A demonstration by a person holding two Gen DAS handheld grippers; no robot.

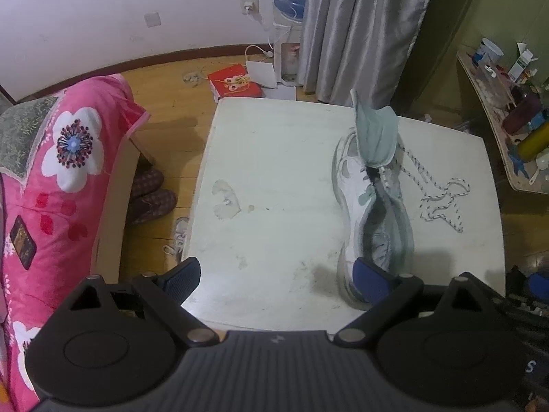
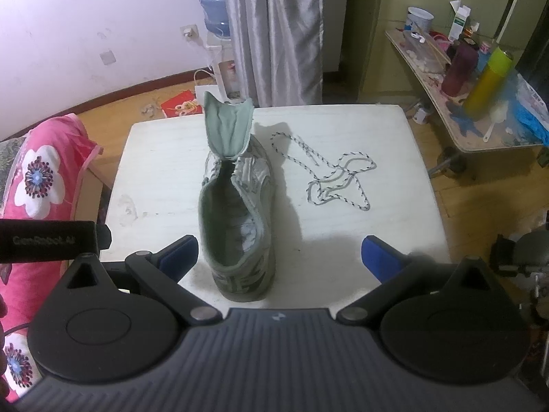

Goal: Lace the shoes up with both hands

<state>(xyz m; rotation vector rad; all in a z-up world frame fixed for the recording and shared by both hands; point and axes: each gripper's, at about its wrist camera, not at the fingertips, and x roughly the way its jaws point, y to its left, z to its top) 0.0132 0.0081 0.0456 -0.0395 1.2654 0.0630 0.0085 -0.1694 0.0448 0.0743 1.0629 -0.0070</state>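
A white and pale green sneaker lies on the white table, heel towards me, its tongue pulled up and its eyelets bare. A speckled white lace lies loose in a tangle to the right of the shoe, apart from it. My left gripper hovers open over the table's near edge, its right finger over the shoe's heel. My right gripper is open too, with the heel between its fingers, nothing held.
A pink flowered blanket covers a seat to the left. Slippers and another sneaker lie on the wooden floor beside the table. A cluttered side table with bottles stands at the right. A grey curtain hangs behind.
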